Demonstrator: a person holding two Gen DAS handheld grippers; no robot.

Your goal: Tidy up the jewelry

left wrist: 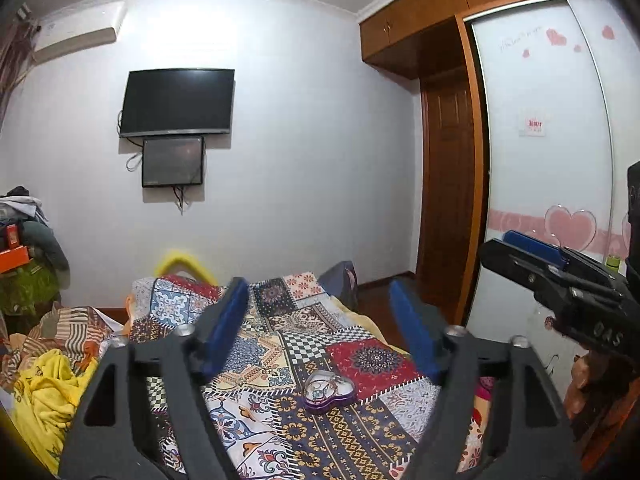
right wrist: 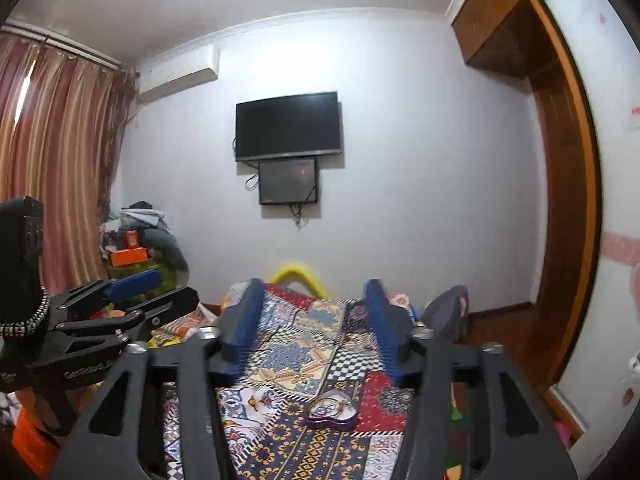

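Both blue-fingered tools hang wide apart and hold nothing: the left hand-held gripper [left wrist: 320, 320] and the right hand-held gripper [right wrist: 316, 320]. Just past them, a heart-shaped box [left wrist: 329, 391] with jewelry inside sits on the bed [left wrist: 280, 344]. I think it is best to go down slowly and pinch gently.

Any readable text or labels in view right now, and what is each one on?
"GetRoboL...", cut off: on the left gripper body.
"OAS": on the right gripper body.
Script on the wardrobe door: too blurred.
Red sticker on that door: unreadable.
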